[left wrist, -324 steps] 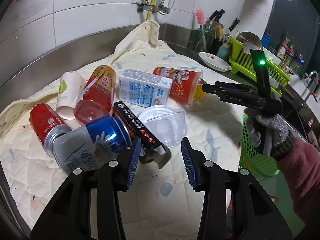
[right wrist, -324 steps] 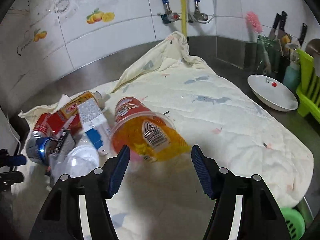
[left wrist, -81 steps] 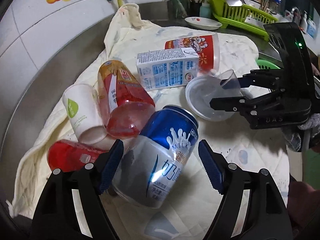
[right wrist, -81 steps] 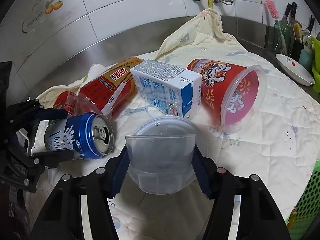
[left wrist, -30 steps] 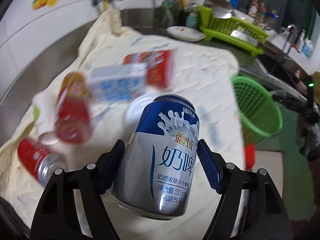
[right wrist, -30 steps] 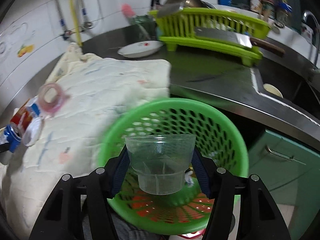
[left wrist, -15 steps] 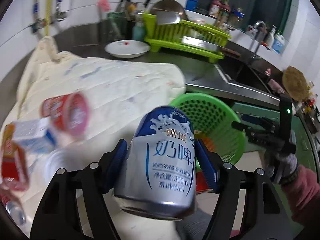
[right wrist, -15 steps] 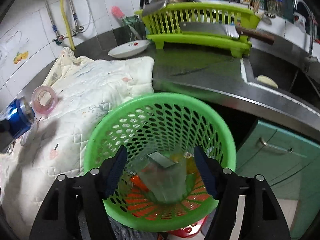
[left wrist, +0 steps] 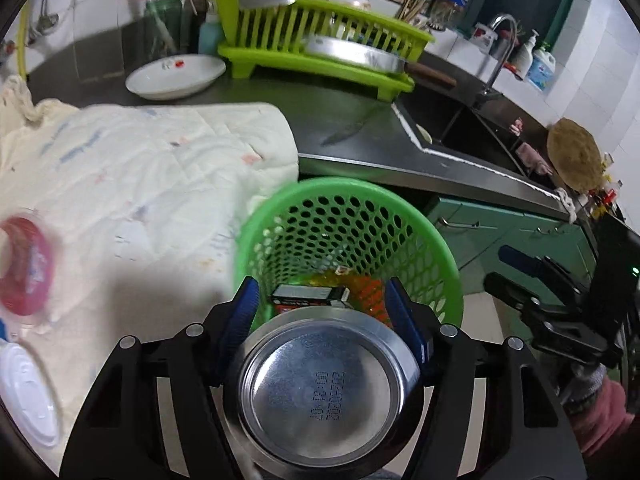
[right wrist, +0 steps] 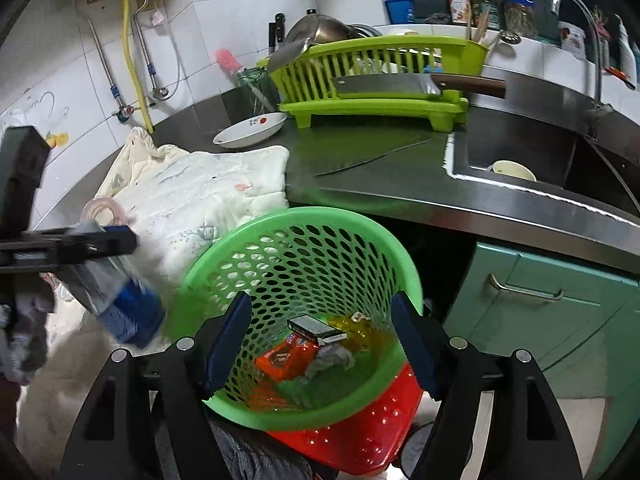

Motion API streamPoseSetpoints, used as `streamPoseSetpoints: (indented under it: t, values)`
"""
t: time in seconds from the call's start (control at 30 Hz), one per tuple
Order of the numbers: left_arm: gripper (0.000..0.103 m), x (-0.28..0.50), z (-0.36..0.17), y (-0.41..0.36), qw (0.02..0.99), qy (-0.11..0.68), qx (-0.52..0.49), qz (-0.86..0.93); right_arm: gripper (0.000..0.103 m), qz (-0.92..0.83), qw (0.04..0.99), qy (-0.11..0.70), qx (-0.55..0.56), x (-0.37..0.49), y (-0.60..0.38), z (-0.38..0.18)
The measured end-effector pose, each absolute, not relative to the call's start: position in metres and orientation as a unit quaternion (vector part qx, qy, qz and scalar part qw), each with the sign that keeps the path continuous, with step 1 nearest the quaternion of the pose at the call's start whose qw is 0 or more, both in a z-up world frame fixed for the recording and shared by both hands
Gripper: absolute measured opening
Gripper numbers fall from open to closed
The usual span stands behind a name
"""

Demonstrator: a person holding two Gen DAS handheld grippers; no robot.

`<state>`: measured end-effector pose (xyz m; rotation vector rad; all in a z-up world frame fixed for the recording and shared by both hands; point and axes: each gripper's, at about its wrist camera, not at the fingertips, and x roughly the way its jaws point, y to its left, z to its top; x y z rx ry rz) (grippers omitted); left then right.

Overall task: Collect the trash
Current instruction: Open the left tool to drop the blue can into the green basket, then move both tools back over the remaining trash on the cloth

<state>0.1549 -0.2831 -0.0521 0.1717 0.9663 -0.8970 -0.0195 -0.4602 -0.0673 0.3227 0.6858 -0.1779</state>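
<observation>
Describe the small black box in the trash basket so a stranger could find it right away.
Find the green perforated basket hanging below the steel counter's edge. At its bottom, the black box lies flat above an orange wrapper. It is the only dark, hard-edged rectangle among crumpled, colourful scraps.

The left gripper (left wrist: 324, 320), jaws closing, holds a can (left wrist: 324, 392) above the green basket (left wrist: 440, 248).

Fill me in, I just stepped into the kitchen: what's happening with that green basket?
A person is clearing trash off the quilt into the green basket, using tongs in each hand. The left tongs hold a blue and silver can at the basket's rim, their jaws closing on it. The right tongs hang empty over the basket. A small box and wrappers already lie inside.
</observation>
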Motion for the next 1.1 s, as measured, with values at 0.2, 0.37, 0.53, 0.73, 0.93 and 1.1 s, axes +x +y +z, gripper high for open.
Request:
streamPoseSetpoints:
  t: [0.2,0.37,0.53,0.73,0.93,1.1]
  values:
    - [0.064,0.158,-0.063,-0.302,0.778,0.456,0.063,-0.427,0.07,-0.094,0.921,0.341,0.165,-0.028,-0.47,-0.077]
    - [0.064,0.164,-0.07,-0.321,0.783,0.451,0.081,-0.42,0.07,-0.097,0.917,0.343,0.177,-0.029,-0.477,-0.083]
    - [0.067,0.167,-0.075,-0.329,0.788,0.446,0.088,-0.416,0.07,-0.094,0.915,0.347,0.182,-0.03,-0.475,-0.087]
    - [0.073,0.167,-0.07,-0.32,0.797,0.437,0.091,-0.406,0.07,-0.091,0.915,0.351,0.178,-0.028,-0.473,-0.089]
    - [0.073,0.16,-0.051,-0.288,0.813,0.422,0.078,-0.394,0.074,-0.088,0.922,0.333,0.175,-0.029,-0.463,-0.078]
    - [0.073,0.148,-0.033,-0.251,0.833,0.405,0.071,-0.372,0.074,-0.073,0.931,0.317,0.166,-0.023,-0.443,-0.063]
